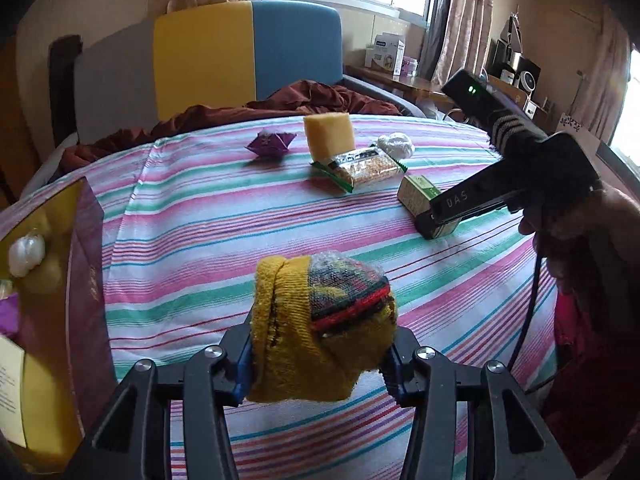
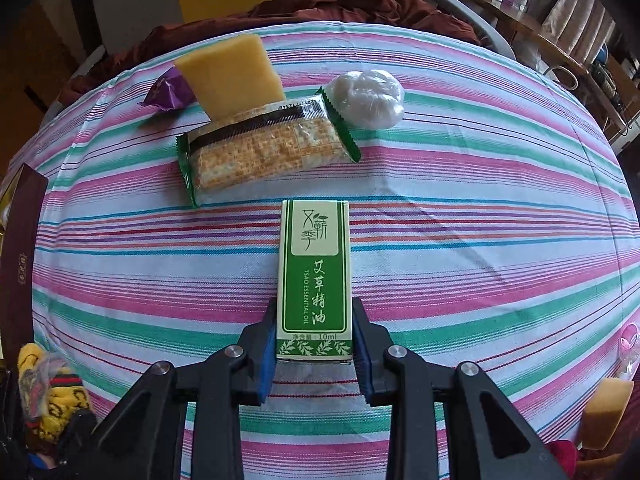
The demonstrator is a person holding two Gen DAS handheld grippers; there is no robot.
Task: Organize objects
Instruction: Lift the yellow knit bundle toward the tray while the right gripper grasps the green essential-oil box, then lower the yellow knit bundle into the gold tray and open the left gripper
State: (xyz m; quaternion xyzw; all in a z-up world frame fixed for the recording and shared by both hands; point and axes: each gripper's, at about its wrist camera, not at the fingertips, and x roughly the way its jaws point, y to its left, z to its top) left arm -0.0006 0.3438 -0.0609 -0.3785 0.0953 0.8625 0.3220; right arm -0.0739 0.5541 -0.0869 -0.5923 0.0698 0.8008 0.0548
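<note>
My left gripper (image 1: 316,360) is shut on a rolled yellow sock (image 1: 320,328) with a striped patterned part, held above the striped cloth; the sock also shows in the right wrist view (image 2: 52,396) at the lower left. My right gripper (image 2: 314,344) is shut on a green and white essential oil box (image 2: 314,276) that lies on the cloth; its jaws touch both sides of the box's near end. In the left wrist view the right gripper (image 1: 436,220) sits over that box (image 1: 418,192).
A cracker packet (image 2: 264,152), a yellow sponge (image 2: 232,76), a purple wrapper (image 2: 168,92) and a white plastic wad (image 2: 368,98) lie beyond the box. A dark red box (image 1: 84,280) with items inside stands at the left. Another sponge (image 2: 608,412) is at the lower right.
</note>
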